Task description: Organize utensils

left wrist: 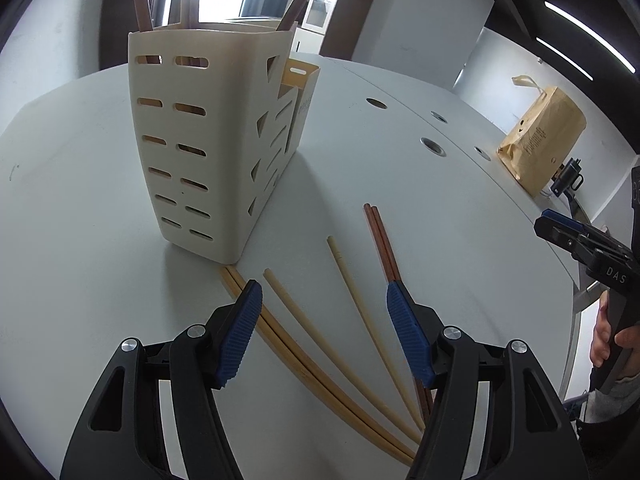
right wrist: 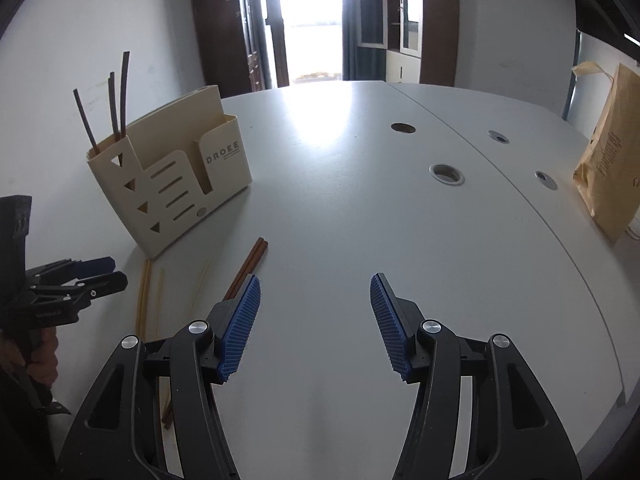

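The left claw (left wrist: 324,300) is hanging wide open over the loose chopsticks on the desk (left wrist: 420,184), gripping nothing. Between its blue pads (left wrist: 240,332) two single pale chopsticks (left wrist: 352,296) are lying fanned apart, a pale pair (left wrist: 288,344) is running under its left pad, and a reddish-brown pair (left wrist: 380,240) is disappearing behind its right pad. The right claw (right wrist: 316,312) is also standing open and empty, hovering over bare desk with only the brown pair (right wrist: 250,262) passing just beside its left finger.

Outward from there, the cream slotted utensil holder (left wrist: 208,152) is standing upright just beyond the chopstick tips — a few dark chopsticks (right wrist: 114,100) are already sticking out of its tall compartment. A brown paper bag (left wrist: 540,140) is sitting well apart at the far right edge.

The step in hand looks like the pick-up of the next chopsticks, with part of the sorting already done and six sticks left on the desk. The next move seems to call for lowering the left claw onto one stick or one pair, centring it between the pads and closing — thin sticks lying flat could slip or roll, so the pads need to meet the desk squarely. After that, tipping the sticks upright and dropping them into the holder's open top.
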`<state>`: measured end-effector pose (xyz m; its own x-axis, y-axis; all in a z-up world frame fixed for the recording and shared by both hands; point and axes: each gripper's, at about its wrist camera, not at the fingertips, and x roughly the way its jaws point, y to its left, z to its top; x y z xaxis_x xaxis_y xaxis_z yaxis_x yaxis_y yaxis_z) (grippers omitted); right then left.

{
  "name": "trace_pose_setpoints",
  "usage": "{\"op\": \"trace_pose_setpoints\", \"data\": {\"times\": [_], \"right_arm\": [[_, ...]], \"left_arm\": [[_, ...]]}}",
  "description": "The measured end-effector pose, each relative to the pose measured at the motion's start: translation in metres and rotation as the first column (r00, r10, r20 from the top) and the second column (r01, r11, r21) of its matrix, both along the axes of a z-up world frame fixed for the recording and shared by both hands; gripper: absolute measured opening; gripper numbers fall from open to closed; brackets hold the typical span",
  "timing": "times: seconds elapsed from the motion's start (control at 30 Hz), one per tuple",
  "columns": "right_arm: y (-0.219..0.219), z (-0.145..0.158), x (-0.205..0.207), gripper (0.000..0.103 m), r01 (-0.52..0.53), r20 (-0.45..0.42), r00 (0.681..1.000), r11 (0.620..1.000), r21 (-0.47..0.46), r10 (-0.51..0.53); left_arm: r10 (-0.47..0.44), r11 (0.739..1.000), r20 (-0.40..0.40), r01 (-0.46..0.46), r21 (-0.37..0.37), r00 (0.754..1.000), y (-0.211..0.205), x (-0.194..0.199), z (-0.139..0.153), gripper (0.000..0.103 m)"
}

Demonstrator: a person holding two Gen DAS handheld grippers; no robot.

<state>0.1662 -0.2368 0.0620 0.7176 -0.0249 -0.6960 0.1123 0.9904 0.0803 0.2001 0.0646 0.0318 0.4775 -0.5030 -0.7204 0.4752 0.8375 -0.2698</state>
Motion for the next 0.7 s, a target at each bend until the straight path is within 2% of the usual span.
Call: {"op": "trace_pose_setpoints", "data": {"times": [0.17, 0.33, 0.47, 0.53, 0.6, 0.7], "right_arm": [[0.002, 0.004, -0.012, 0.061, 0.011, 0.012, 1.0, 1.0, 0.002, -0.011], [0.013, -0.01, -0.003, 0.061, -0.027, -0.025, 0.999, 1.0, 0.015, 0.027], [0.02, -0.019, 0.019, 0.061, -0.032, -0.079, 0.996, 0.999, -0.008, 0.031], [0.022, -0.023, 0.032, 0.061, -0.024, -0.1, 0.995, 1.0, -0.011, 0.022], [0.025, -0.03, 0.046, 0.061, -0.029, -0.138, 0.99, 0.999, 0.013, 0.031], [0.035, -0.039, 0.063, 0.061, -0.019, -0.167, 0.986, 0.999, -0.033, 0.013]], "left_arm": [[-0.019, 1.0, -0.001, 0.019, 0.014, 1.0, -0.01, -0.013, 0.004, 0.065], [-0.059, 0.994, 0.006, 0.058, 0.09, 0.998, -0.024, -0.025, 0.01, 0.067], [-0.021, 0.987, 0.121, 0.001, 0.161, 0.992, -0.021, -0.034, 0.025, 0.068], [-0.012, 0.982, 0.148, -0.016, 0.189, 0.989, -0.023, -0.034, 0.028, 0.068], [-0.022, 0.972, 0.132, -0.009, 0.233, 0.991, -0.029, -0.031, 0.022, 0.067], [-0.018, 0.954, 0.09, -0.01, 0.301, 0.996, -0.039, -0.029, 0.003, 0.065]]}}
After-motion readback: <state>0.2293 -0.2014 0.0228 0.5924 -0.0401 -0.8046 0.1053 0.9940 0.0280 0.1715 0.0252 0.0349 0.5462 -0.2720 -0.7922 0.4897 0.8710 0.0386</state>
